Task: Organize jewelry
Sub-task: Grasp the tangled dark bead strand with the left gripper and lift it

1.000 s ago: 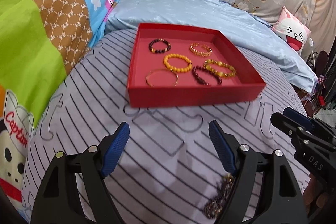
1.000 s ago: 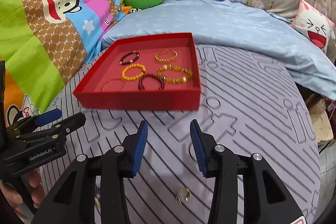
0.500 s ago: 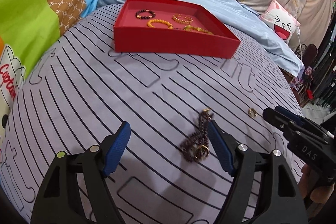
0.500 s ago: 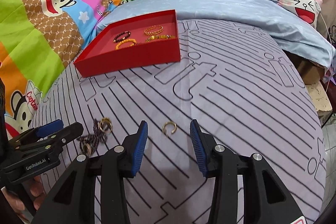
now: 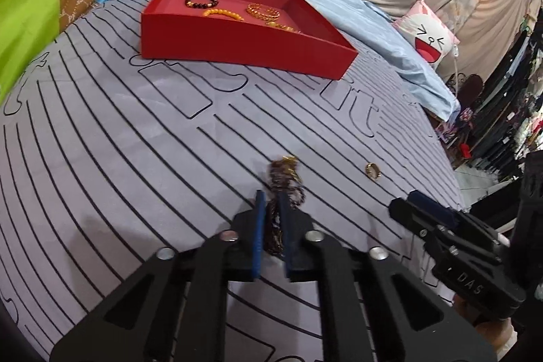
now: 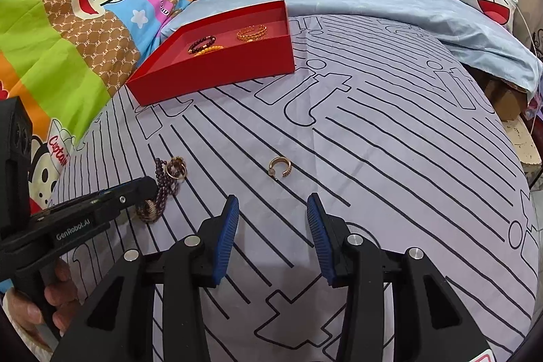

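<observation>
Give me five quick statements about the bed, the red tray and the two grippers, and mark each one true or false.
1. The left gripper is shut on the dark beaded bracelet. True.
2. The right gripper holds the gold ring. False: its jaws stand apart and empty, and the ring lies on the striped bedsheet ahead of them.
3. The red tray is empty. False: several bracelets lie in it, among them a dark beaded one and a gold one.
4. The tray sits on the bed, beyond the loose jewelry. True.
5. The gold ring touches the dark beaded bracelet. False: they lie apart on the sheet.
</observation>
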A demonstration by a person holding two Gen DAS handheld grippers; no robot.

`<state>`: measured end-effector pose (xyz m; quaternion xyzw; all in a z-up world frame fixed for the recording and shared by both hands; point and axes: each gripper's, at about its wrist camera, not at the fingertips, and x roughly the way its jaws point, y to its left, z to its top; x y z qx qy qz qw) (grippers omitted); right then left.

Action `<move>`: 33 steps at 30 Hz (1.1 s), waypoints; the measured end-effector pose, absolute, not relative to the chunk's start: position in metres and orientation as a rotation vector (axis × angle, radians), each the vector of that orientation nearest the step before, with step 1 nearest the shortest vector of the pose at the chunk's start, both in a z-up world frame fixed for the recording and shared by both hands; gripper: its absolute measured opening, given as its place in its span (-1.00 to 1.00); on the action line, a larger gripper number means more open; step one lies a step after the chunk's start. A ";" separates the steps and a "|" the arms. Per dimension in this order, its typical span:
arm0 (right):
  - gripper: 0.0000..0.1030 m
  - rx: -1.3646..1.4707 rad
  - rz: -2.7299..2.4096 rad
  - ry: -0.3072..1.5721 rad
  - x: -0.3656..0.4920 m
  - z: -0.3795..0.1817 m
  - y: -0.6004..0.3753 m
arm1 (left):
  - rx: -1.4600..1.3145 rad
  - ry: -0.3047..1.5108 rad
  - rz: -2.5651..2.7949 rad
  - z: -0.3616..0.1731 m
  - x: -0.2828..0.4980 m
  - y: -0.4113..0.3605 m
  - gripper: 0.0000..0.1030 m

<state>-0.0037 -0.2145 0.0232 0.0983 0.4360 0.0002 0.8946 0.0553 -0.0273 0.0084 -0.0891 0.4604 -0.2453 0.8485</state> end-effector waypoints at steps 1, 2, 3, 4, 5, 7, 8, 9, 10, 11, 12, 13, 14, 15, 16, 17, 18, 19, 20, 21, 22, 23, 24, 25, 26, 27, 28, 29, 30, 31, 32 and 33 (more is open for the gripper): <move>-0.20 0.201 0.008 0.907 -0.004 0.023 -0.212 | -0.187 0.961 -0.522 0.011 0.055 -0.027 -0.94; -0.20 0.199 0.014 0.907 -0.005 0.022 -0.211 | -0.193 0.953 -0.530 0.014 0.055 -0.026 -0.94; -0.20 0.195 0.024 0.910 -0.005 0.022 -0.207 | -0.204 0.945 -0.536 0.018 0.055 -0.024 -0.94; -0.20 0.194 0.031 0.912 -0.005 0.021 -0.206 | -0.216 0.940 -0.540 0.020 0.055 -0.021 -0.94; -0.20 0.192 0.038 0.913 -0.005 0.021 -0.203 | -0.230 0.937 -0.544 0.022 0.056 -0.019 -0.94; -0.20 0.193 0.059 0.916 -0.005 0.021 -0.197 | -0.246 0.929 -0.537 0.026 0.058 -0.014 -0.94; -0.20 0.194 0.068 0.917 -0.005 0.021 -0.195 | -0.244 0.926 -0.532 0.027 0.059 -0.013 -0.94; -0.20 0.190 0.078 0.917 -0.004 0.022 -0.191 | -0.237 0.924 -0.521 0.027 0.059 -0.012 -0.94; -0.20 0.184 0.087 0.916 -0.004 0.022 -0.187 | -0.233 0.924 -0.511 0.028 0.060 -0.010 -0.94; -0.20 0.180 0.094 0.916 -0.004 0.023 -0.185 | -0.235 0.924 -0.507 0.027 0.060 -0.009 -0.94; -0.20 0.175 0.103 0.916 -0.003 0.023 -0.181 | -0.243 0.924 -0.501 0.028 0.060 -0.006 -0.94; -0.20 0.172 0.110 0.916 -0.002 0.023 -0.178 | -0.248 0.923 -0.496 0.028 0.059 -0.003 -0.94; -0.20 0.169 0.116 0.916 -0.001 0.023 -0.175 | -0.253 0.921 -0.492 0.029 0.058 -0.001 -0.94; -0.20 0.168 0.120 0.916 0.001 0.023 -0.174 | -0.254 0.919 -0.489 0.029 0.057 0.002 -0.94; -0.20 0.166 0.124 0.916 0.002 0.024 -0.172 | -0.253 0.920 -0.486 0.030 0.057 0.004 -0.94; -0.20 0.164 0.126 0.916 0.003 0.023 -0.171 | -0.254 0.921 -0.483 0.029 0.056 0.006 -0.94; -0.20 0.161 0.129 0.916 0.005 0.023 -0.169 | -0.255 0.926 -0.477 0.029 0.056 0.008 -0.94; -0.20 0.160 0.131 0.916 0.006 0.023 -0.167 | -0.254 0.929 -0.469 0.027 0.056 0.010 -0.94; -0.20 0.159 0.133 0.917 0.008 0.023 -0.166 | -0.253 0.932 -0.461 0.026 0.056 0.012 -0.94; -0.20 0.158 0.136 0.917 0.009 0.023 -0.164 | -0.254 0.933 -0.456 0.025 0.056 0.014 -0.93; -0.20 0.158 0.137 0.918 0.010 0.023 -0.163 | -0.256 0.935 -0.448 0.023 0.056 0.016 -0.93; -0.20 0.157 0.139 0.919 0.011 0.022 -0.162 | -0.258 0.937 -0.443 0.022 0.055 0.019 -0.94; -0.20 0.153 0.140 0.921 0.012 0.021 -0.160 | -0.259 0.939 -0.439 0.021 0.055 0.020 -0.93; -0.20 0.147 0.139 0.920 0.013 0.021 -0.159 | -0.255 0.941 -0.431 0.019 0.055 0.021 -0.93; -0.20 0.145 0.138 0.920 0.014 0.021 -0.158 | -0.250 0.943 -0.425 0.018 0.055 0.022 -0.93; -0.20 0.146 0.134 0.920 0.015 0.021 -0.159 | -0.242 0.945 -0.418 0.017 0.055 0.022 -0.93; -0.20 0.151 0.130 0.920 0.015 0.021 -0.161 | -0.237 0.945 -0.414 0.016 0.055 0.022 -0.93; -0.20 0.160 0.128 0.922 0.017 0.021 -0.163 | -0.234 0.944 -0.414 0.015 0.055 0.023 -0.93; -0.20 0.166 0.129 0.924 0.018 0.021 -0.164 | -0.233 0.941 -0.413 0.014 0.054 0.024 -0.93; -0.20 0.174 0.134 0.926 0.022 0.022 -0.165 | -0.231 0.939 -0.411 0.014 0.054 0.024 -0.93; -0.20 0.173 0.137 0.923 0.025 0.023 -0.164 | -0.228 0.936 -0.408 0.014 0.054 0.025 -0.93; -0.20 0.169 0.139 0.919 0.027 0.024 -0.163 | -0.228 0.935 -0.406 0.014 0.055 0.025 -0.93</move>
